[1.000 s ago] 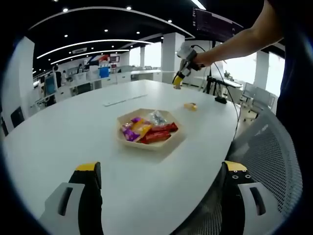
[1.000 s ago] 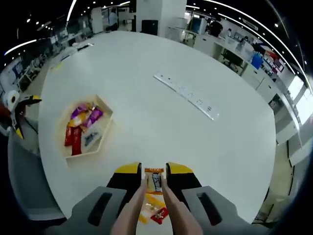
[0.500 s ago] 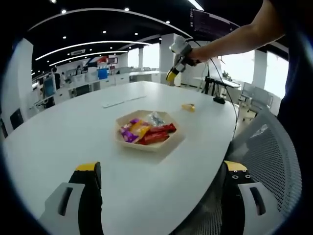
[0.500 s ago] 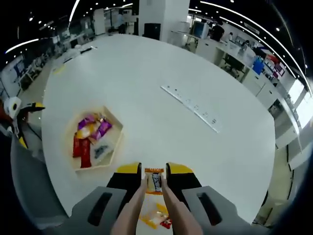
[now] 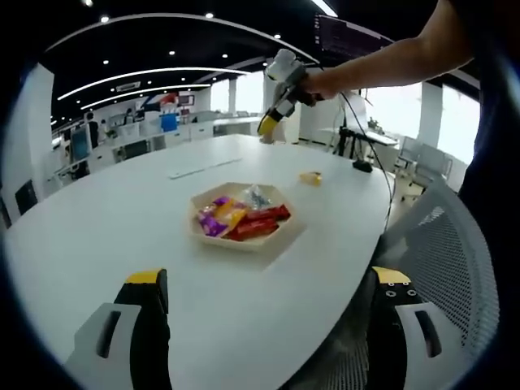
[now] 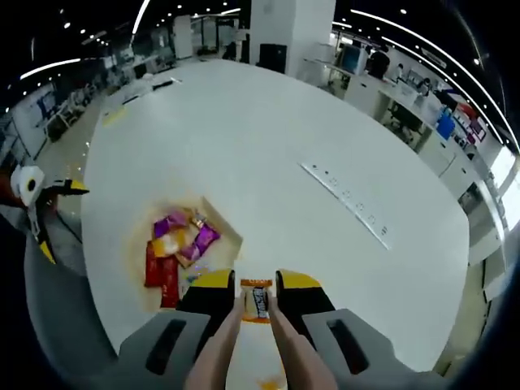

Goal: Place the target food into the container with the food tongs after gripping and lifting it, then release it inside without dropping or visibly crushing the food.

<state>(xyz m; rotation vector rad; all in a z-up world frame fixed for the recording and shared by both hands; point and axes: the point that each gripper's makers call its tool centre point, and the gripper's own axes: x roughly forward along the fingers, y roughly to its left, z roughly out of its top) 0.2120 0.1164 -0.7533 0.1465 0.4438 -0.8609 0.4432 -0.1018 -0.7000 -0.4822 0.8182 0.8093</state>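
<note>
White table (image 5: 97,227) with snack tray (image 5: 244,241), yellow packet (image 5: 309,177), strip (image 5: 205,167).

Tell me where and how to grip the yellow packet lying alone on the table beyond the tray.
Take the yellow packet across its short sides, coming straight down from above. It lies flat on the table, apart from the tray, so nothing crowds it. Its exact shape is too small to judge.

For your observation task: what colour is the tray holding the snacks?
Pale beige tray; left gripper view.
</note>
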